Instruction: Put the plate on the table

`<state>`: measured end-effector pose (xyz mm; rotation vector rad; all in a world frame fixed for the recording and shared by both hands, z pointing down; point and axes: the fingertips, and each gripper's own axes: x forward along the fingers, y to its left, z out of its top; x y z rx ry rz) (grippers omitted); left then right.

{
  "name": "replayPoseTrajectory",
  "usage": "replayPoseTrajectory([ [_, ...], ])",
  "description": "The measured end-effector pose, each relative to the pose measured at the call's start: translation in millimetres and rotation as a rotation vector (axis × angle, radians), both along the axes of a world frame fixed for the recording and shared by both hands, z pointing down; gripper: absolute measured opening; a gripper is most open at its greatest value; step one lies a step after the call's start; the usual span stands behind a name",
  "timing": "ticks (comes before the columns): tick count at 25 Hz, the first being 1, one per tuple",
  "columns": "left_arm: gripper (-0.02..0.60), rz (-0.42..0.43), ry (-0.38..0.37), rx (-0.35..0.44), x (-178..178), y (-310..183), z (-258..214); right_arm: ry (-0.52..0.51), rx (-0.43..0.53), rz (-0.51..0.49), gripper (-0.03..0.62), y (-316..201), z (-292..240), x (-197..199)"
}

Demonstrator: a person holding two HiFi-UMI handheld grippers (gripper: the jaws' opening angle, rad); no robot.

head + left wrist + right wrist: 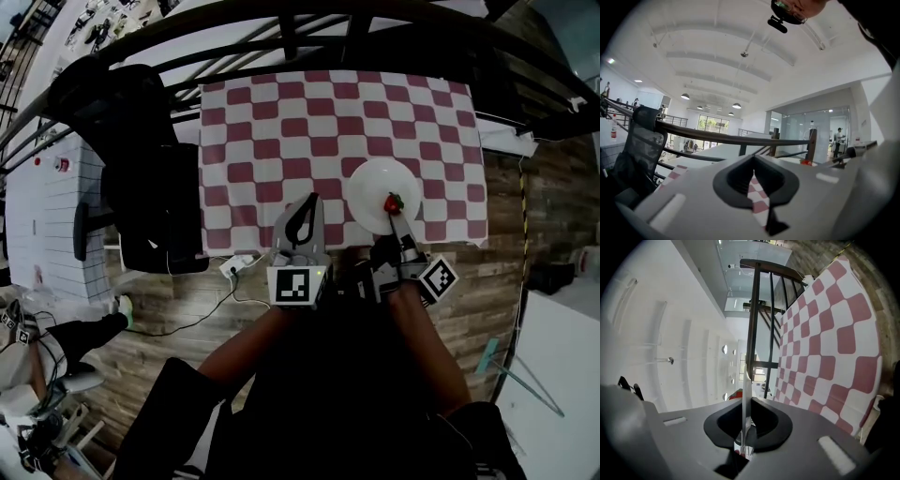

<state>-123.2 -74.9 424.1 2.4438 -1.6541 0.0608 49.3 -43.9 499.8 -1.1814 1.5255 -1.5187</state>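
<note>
Two hand-held grippers reach out side by side from the person's arms, seen from above. The right hand-held gripper has its jaws clamped on the near rim of a white plate. Its own camera shows the plate edge-on as a thin white line running out from between the pads. A strawberry lies on the plate just beyond the jaw tips. The left hand-held gripper is level with the right one. Its jaws are together at the tips with nothing between them, and its own view shows only a sliver of cloth through the narrow gap.

The plate hovers over the near right part of the surface, which is covered by a red-and-white checked cloth. In the right gripper view the plate seems to be clear of the cloth rather than resting on it. A dark railing curves past the far side of the surface. A black office chair stands just to its left. On the wooden floor near the surface's front left corner lies a white power strip.
</note>
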Motion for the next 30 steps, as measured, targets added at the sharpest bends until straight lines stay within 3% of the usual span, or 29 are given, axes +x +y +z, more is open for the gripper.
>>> replayPoseTrajectory([
  [11, 0.009, -0.012, -0.075, 0.037, -0.1, -39.4, 6.3, 0.070, 0.001, -0.069, 0.018, -44.8, 35.3, 6.9],
  [15, 0.009, -0.041, -0.030, 0.004, -1.1, -58.9, 9.2, 0.095, -0.005, -0.131, 0.018, -62.7, 48.7, 2.2],
  [23, 0.009, -0.119, -0.032, -0.046, 0.4, -102.5, 21.9, 0.100, 0.103, -0.222, 0.018, -106.2, 66.7, -2.5],
  [28, 0.009, -0.088, -0.052, -0.013, 15.9, -118.5, 25.7, 0.106, 0.104, -0.282, 0.018, -118.8, 93.6, -1.5],
  [30, 0.009, -0.099, -0.052, -0.039, 17.0, -121.3, 32.2, 0.117, 0.100, -0.297, 0.018, -120.9, 104.7, -1.5],
])
